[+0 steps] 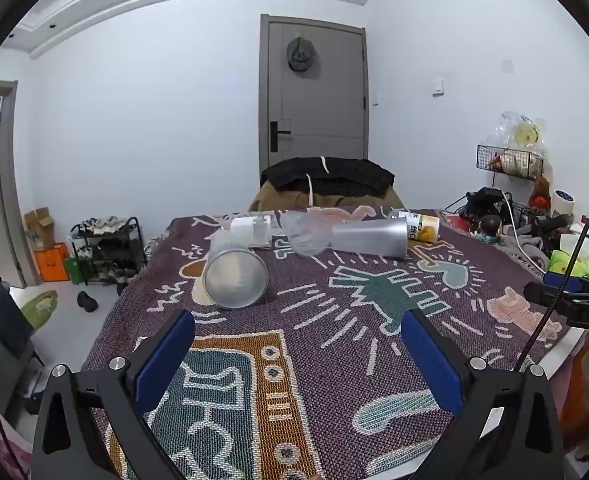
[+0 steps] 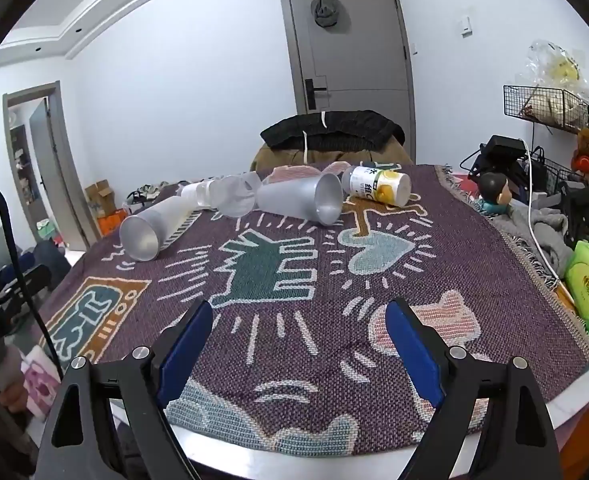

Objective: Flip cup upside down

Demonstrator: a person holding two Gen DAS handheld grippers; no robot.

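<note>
From my left wrist cam, the left gripper (image 1: 297, 334) hangs wide open over the patterned blanket (image 1: 334, 360), holding nothing. The nearest frosted cup (image 1: 234, 276) lies on its side ahead and a bit left, mouth toward me, so I'd guess that's my easiest grab. Right cam: the right gripper (image 2: 298, 326) is spread open and empty too, well back from a second frosted cup (image 2: 300, 198) lying sideways near the yellow-label bottle (image 2: 376, 185). Nothing flipped yet.
</note>
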